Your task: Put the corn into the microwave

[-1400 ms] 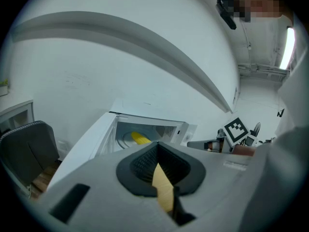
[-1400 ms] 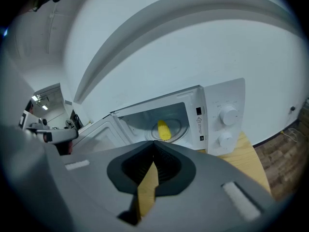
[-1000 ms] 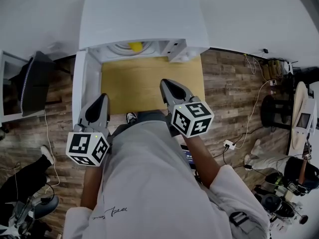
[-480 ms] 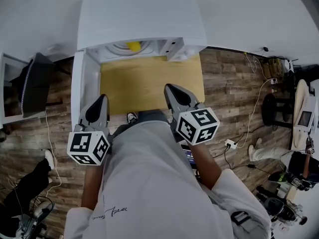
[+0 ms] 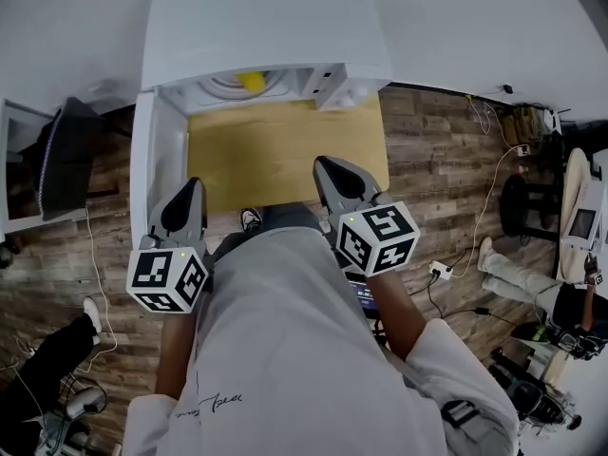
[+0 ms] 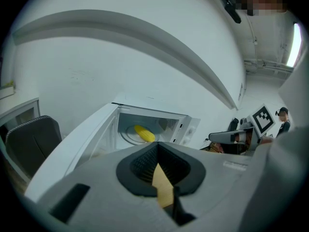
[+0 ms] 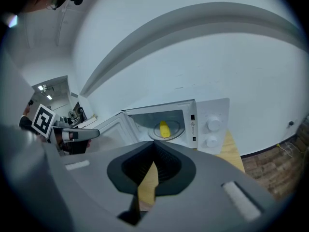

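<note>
Now, corn (image 7: 164, 128) lies inside the open microwave (image 5: 266, 27), at the far end of the table (image 5: 285, 150). I hold left gripper (image 5: 188, 190) and right gripper (image 5: 328, 167) at the near edge, both closed on nothing. Corn looks light, firm and apt to roll; I would pinch across its middle.

Yellow corn (image 7: 164, 128) lies inside the open microwave (image 7: 207, 124).
</note>
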The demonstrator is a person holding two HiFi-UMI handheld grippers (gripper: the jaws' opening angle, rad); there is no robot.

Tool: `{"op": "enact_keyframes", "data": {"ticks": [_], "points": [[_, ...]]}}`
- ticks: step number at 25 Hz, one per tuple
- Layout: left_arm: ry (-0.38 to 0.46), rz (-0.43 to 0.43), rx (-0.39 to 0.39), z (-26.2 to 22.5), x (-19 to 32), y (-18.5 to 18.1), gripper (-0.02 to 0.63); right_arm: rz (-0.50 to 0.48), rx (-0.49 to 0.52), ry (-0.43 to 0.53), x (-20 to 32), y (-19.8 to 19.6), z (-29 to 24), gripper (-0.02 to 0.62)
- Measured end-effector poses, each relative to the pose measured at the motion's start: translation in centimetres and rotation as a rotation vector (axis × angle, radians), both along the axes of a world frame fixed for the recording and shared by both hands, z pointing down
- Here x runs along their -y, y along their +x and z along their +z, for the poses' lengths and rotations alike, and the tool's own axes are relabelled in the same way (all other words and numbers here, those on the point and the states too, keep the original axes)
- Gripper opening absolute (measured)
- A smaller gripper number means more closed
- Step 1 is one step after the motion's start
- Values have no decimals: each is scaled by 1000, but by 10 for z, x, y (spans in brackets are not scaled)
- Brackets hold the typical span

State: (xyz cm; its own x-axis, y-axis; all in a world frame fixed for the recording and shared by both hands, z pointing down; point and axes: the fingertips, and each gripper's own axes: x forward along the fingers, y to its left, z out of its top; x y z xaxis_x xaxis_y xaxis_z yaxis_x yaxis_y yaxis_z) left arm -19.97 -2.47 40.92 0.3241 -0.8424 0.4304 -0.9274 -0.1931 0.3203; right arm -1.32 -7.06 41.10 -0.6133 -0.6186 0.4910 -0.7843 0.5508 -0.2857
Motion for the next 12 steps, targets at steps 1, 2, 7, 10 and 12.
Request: {"op": "enact_keyframes", "data": {"ticks": [1,2,7,10,12], "points": [[0,-2,0,0,0,0,-12,0,-3,2,0,1,0,12],[0,-3,0,0,-1,0,-12,0,-4,2,0,1,0,12],[-1,1,1,0,-2,4,-11,9,-1,1,1,8,-3,12],[0,3,2,2,-1,7,-11,19,-6,1,4,14,-2,12],[0,4,2,2,0,9,-11,20,-11,0,5,17,-1,11]]}}
